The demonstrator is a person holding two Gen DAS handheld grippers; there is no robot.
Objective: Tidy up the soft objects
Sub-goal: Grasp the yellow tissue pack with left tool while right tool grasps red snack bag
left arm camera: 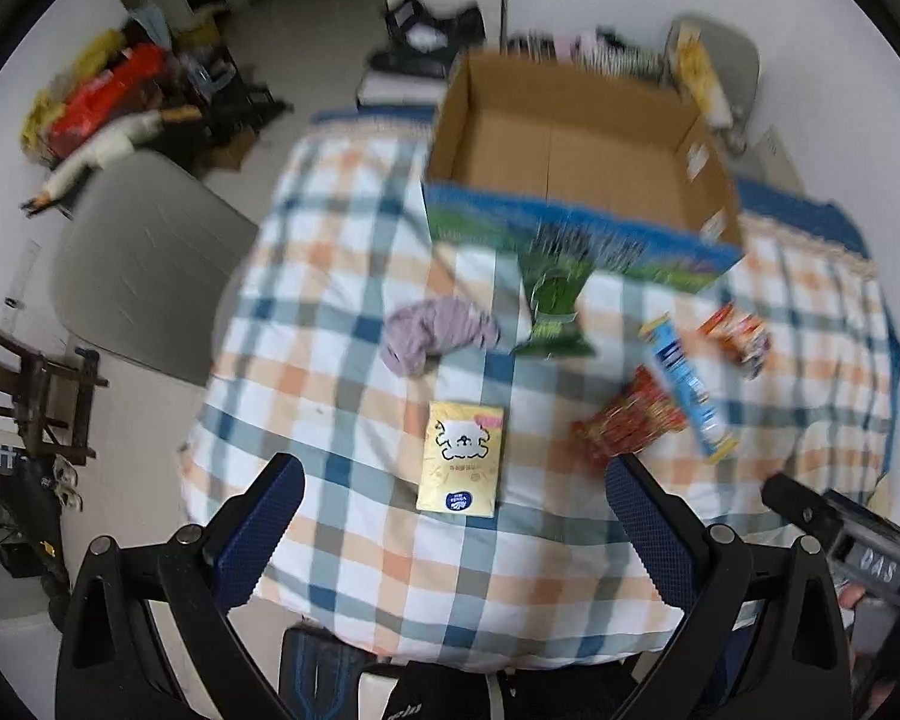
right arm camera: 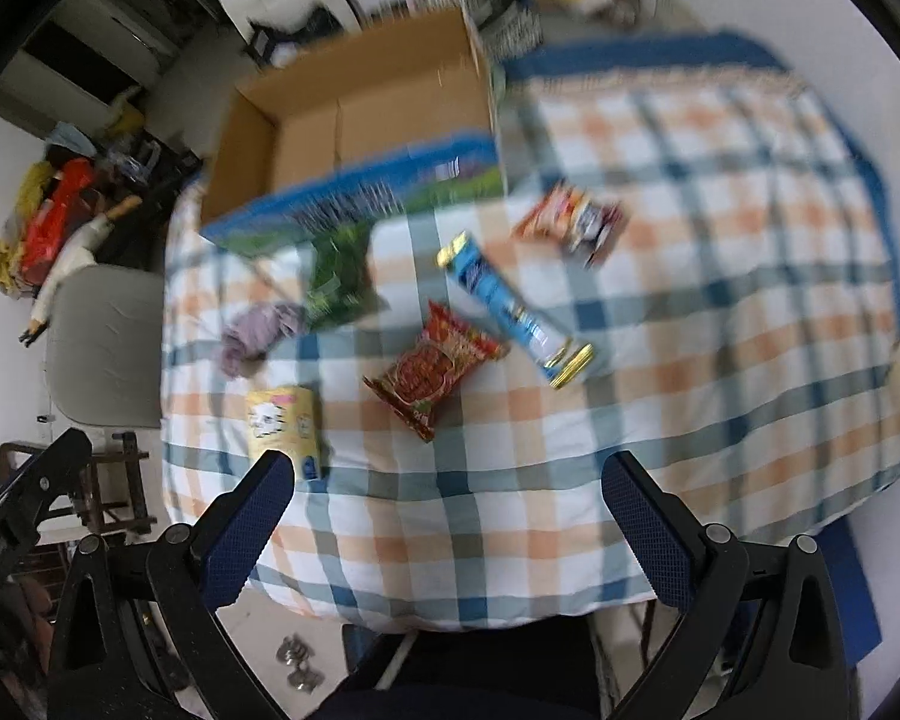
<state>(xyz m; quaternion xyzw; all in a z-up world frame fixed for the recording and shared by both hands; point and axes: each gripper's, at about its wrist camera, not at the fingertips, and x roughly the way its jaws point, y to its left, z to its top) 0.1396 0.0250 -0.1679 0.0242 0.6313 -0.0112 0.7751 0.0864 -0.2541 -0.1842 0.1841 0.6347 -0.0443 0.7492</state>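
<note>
On the checked tablecloth (left arm camera: 342, 372) lie a crumpled purple cloth (left arm camera: 441, 333), a green packet (left arm camera: 555, 315), a yellow tissue pack (left arm camera: 461, 459), a red snack bag (left arm camera: 627, 420), a long blue packet (left arm camera: 687, 384) and a small orange packet (left arm camera: 738, 333). An open, empty cardboard box (left arm camera: 570, 162) stands behind them. My left gripper (left arm camera: 453, 534) is open and empty above the table's near edge. My right gripper (right arm camera: 447, 528) is open and empty too. The right wrist view shows the cloth (right arm camera: 258, 330), tissue pack (right arm camera: 285, 423), red bag (right arm camera: 435, 369), blue packet (right arm camera: 513, 309) and box (right arm camera: 354, 114).
A grey chair (left arm camera: 144, 264) stands left of the table. Bags and clutter (left arm camera: 108, 90) lie on the floor at far left. More clutter and a second chair (left arm camera: 720, 66) stand behind the box. The other gripper's body (left arm camera: 852, 546) shows at lower right.
</note>
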